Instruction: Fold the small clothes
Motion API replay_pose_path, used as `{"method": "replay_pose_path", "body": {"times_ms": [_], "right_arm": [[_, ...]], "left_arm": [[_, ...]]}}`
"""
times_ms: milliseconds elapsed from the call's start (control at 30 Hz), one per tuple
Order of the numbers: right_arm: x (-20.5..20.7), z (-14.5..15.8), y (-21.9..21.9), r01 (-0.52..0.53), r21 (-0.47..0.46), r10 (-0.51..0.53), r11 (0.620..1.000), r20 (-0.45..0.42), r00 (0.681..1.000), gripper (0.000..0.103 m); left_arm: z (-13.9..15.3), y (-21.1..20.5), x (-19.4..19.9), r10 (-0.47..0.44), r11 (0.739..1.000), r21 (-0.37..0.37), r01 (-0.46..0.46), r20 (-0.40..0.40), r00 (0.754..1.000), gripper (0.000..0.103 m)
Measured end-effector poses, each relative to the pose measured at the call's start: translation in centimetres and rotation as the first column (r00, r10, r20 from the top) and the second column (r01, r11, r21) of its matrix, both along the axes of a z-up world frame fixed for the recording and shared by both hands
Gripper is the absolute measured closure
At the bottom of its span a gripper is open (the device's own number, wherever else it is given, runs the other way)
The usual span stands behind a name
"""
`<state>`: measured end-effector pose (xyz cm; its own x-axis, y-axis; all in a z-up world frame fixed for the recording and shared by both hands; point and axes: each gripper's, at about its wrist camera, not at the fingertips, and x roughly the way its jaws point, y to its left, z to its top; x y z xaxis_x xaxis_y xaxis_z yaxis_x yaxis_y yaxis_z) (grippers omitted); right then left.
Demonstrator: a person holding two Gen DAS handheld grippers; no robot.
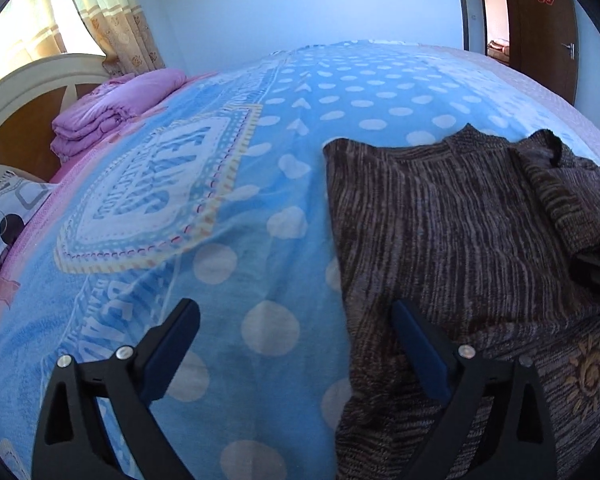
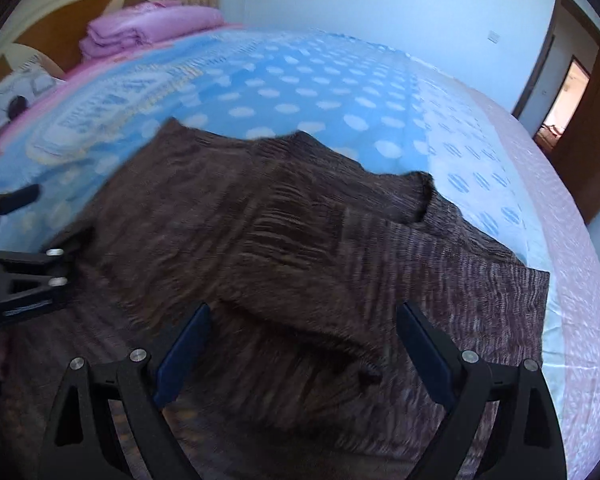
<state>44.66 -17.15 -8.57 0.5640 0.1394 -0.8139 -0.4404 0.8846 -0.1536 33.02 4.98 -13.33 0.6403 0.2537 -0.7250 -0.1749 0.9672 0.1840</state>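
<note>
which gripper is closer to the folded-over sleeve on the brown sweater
Right. The right gripper hangs open directly over the sleeve of the brown sweater; the left gripper straddles the sweater's opposite edge, open, half over the blue bedspread.

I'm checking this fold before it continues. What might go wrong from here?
1. The sleeve is folded loosely over the brown sweater, so it may slide when the sweater is lifted.
2. The left gripper is open across the sweater's edge, so it might pinch the blue blanket too.
3. The right gripper is open and holds nothing, so the fold is unsecured.
</note>
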Motion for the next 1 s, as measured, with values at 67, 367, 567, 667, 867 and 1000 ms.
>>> {"method": "replay_pose_path", "body": {"times_ms": [67, 367, 567, 667, 867, 1000], "right_arm": [[1.5, 0.2, -2.2, 0.079, 0.052, -0.079, 0.996, -0.007, 0.997, 0.009], [2.7, 2.1, -12.1, 0.362, 0.113, -0.364, 0.925, -0.005, 0.931, 0.009], [-2.0, 3.5, -9.1, 0.145, 0.308, -0.144, 0.94, -0.026, 0.989, 0.015], [-3.1, 2.0, -7.2, 0.081, 0.298, -0.059, 0.951, -0.08, 0.995, 0.068], [-5.2, 0.2, -7.5, 0.048, 0.3, -0.02, 0.953, -0.094, 0.995, 0.071], [-6.1, 0.8, -7.5, 0.025, 0.301, -0.004, 0.953, -0.07, 0.998, 0.071]], "left_arm": [[-0.1, 0.4, 0.0, 0.003, 1.0, -0.022, -0.003, 0.0, 1.0, 0.002], [-0.1, 0.4, 0.0, 0.005, 0.999, -0.032, -0.005, 0.005, 1.0, 0.002], [0.0, 0.4, -0.1, 0.009, 1.0, -0.021, -0.009, 0.011, 1.0, 0.0], [-0.1, 0.4, -0.2, 0.012, 1.0, -0.02, -0.012, 0.007, 1.0, 0.0], [-0.3, 1.1, -0.9, 0.046, 0.999, -0.026, -0.047, -0.017, 0.999, 0.0], [-0.4, 1.9, -1.1, 0.078, 0.996, -0.052, -0.079, -0.025, 0.997, 0.0]]}}
